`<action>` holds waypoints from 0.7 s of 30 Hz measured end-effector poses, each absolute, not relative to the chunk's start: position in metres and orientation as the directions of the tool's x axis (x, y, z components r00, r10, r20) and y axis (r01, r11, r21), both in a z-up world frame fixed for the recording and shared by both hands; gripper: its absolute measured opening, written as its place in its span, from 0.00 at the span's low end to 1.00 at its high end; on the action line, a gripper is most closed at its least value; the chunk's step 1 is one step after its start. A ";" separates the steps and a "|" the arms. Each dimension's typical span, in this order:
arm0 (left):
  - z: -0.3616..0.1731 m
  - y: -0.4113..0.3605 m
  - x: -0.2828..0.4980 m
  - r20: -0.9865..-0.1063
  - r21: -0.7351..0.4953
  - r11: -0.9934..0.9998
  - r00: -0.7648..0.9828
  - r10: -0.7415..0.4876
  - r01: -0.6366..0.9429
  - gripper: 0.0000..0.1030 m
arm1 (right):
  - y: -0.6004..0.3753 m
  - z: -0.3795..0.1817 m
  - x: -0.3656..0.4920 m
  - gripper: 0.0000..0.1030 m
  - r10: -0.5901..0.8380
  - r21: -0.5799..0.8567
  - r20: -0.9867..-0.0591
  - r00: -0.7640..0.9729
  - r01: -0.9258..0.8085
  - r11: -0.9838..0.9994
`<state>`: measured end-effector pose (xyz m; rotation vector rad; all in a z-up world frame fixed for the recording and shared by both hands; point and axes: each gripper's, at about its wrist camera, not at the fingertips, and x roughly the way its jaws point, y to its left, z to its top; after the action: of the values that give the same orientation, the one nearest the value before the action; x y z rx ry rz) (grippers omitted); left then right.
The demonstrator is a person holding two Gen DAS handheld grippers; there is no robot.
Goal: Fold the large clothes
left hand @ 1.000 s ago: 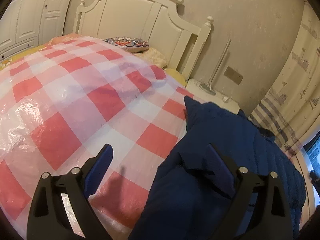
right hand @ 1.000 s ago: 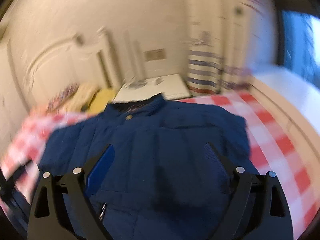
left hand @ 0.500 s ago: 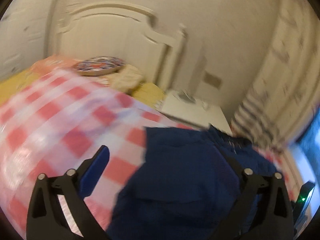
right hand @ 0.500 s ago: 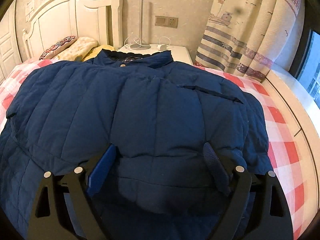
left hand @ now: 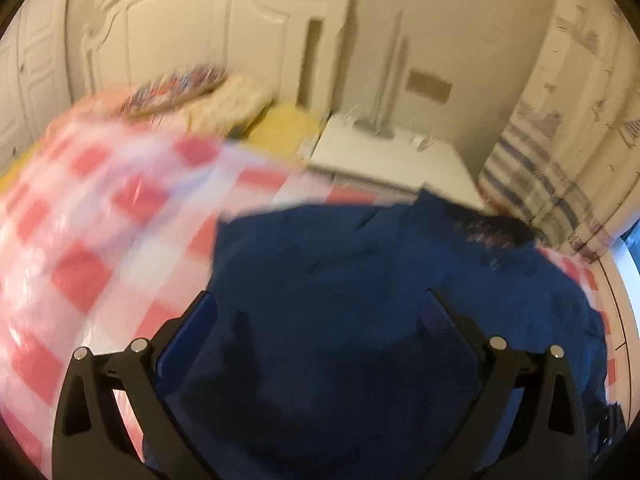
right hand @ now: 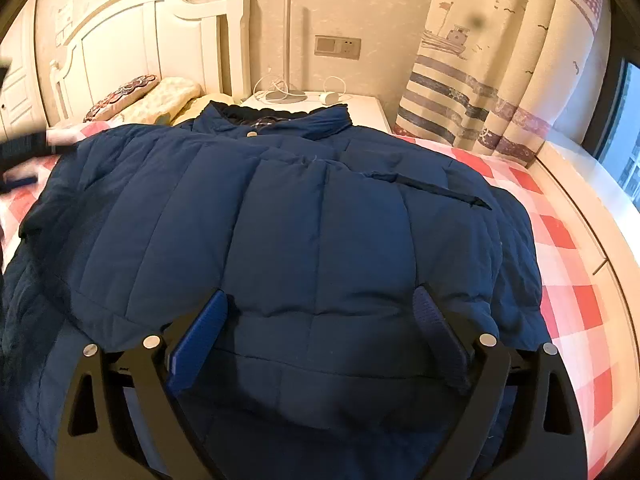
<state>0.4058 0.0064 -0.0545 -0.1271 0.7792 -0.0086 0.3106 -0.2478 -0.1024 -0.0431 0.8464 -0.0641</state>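
In the right wrist view, the right gripper (right hand: 316, 320) is seen with its fingers spread wide, having just been opening, straddling a quilted panel of the navy puffer jacket (right hand: 280, 216) but not clamped on it. The left gripper (left hand: 320, 320), blurred, is likewise wide open and empty, swung over from the checked bedcover (left hand: 80, 240) onto the jacket. The jacket is laid centre frame, collar toward the nightstand (right hand: 360, 106); a fold seems about to begin.

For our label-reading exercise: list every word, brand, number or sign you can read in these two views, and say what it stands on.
None can be read.
Blue jacket: no label or brand shows.
Curtain: printed ships and stripes only, no words.
Wall switch plate: markings too small to read.
Left wrist view: too blurred for any text.
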 end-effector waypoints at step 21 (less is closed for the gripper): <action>-0.111 0.012 0.468 -0.769 -0.065 0.997 0.636 -0.069 0.030 0.98 | -0.247 -0.102 0.311 0.87 -0.072 -0.072 -0.748 0.660 0.027 0.997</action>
<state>0.4679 0.0124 -0.1106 -0.0472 0.8800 -0.0564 0.3112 -0.2473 -0.1022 -0.0559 0.8485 -0.0559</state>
